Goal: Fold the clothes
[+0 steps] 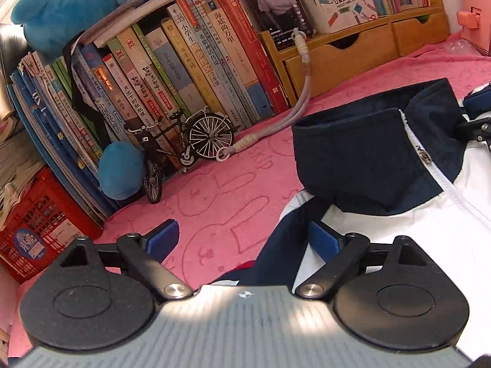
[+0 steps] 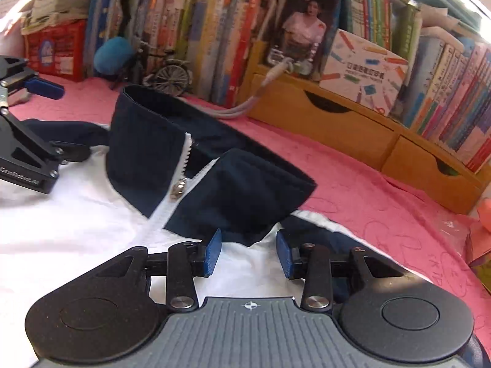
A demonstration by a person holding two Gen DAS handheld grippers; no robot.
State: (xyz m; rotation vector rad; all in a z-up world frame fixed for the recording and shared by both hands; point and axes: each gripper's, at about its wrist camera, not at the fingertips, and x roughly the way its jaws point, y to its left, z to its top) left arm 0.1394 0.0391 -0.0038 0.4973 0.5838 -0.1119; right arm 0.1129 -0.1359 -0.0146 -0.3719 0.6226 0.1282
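On pink blanket (image 1: 214, 190), jacket (image 2: 92, 230) under both tools, left tool (image 1: 242, 239) wide open, right tool (image 2: 248, 253) half-open, prob. ungripped.

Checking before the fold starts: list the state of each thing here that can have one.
jacket: lying flat on the pink cover, unfolded
collar: standing up
zipper: closed to the collar base, open above
left gripper: open, over the jacket's edge
right gripper: open, nothing gripped
left drawer: closed
right drawer: closed

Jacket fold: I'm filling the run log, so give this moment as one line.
jacket: flat on pink cloth, zipped, collar up | left gripper: open, over shoulder edge | right gripper: open, over shoulder, nothing gripped
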